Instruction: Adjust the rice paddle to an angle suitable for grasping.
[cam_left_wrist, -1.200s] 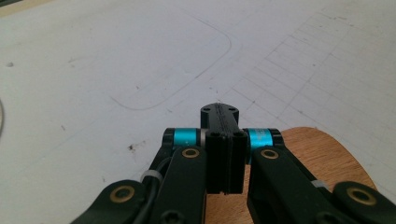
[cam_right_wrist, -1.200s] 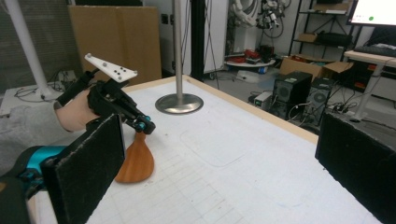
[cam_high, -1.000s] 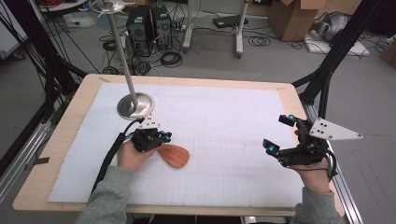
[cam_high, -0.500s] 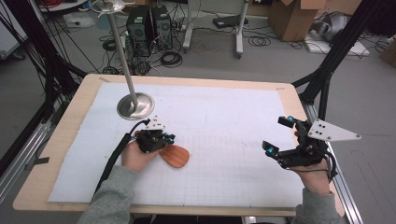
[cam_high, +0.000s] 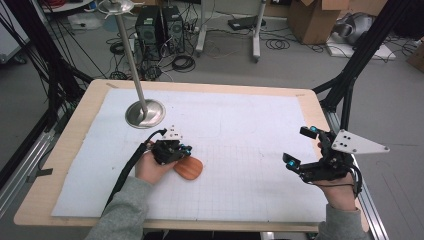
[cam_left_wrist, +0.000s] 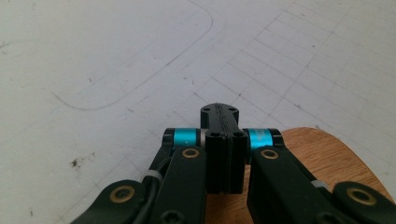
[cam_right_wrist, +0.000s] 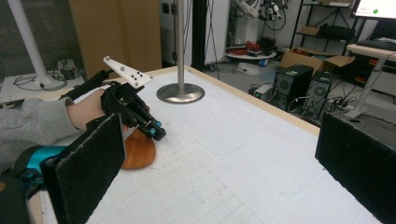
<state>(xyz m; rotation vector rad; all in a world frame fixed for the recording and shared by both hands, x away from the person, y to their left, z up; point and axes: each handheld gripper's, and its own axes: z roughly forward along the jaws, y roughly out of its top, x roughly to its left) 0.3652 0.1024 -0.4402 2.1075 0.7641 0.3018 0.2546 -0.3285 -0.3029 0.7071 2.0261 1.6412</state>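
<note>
while the left gripper (cam_high: 184, 150) sits over the near left part of the table, its two black jaws are pressed flat together with nothing between them, as the left gripper view (cam_left_wrist: 219, 112) shows. the closed tip points toward 3 o'clock across the white gridded mat (cam_high: 240, 165) in the high view. the wooden piece (cam_high: 188, 169), a flat rounded brown item, lies on the mat just beside and partly beneath that gripper, at about 5 o'clock from the closed tip. in the left gripper view the wooden piece (cam_left_wrist: 327, 158) shows at 4 o'clock of the jaws, below the linkage; whether the gripper touches it cannot be told. in the right gripper view the same wooden piece (cam_right_wrist: 138, 150) lies flat under the left gripper (cam_right_wrist: 156, 133). the right gripper (cam_high: 300, 148) is held at the 3 o'clock edge of the table, well apart from the wooden piece. its jaws are spread wide and pinch nothing; the right gripper view shows one padded jaw at 8 o'clock and the other at 4 o'clock, with bare mat between them. the metal stand (cam_high: 145, 113), a round base with an upright pole, rests on the mat at 11 o'clock from the left gripper, near it but apart. the wooden table (cam_high: 70, 145) borders the mat on all sides.
</note>
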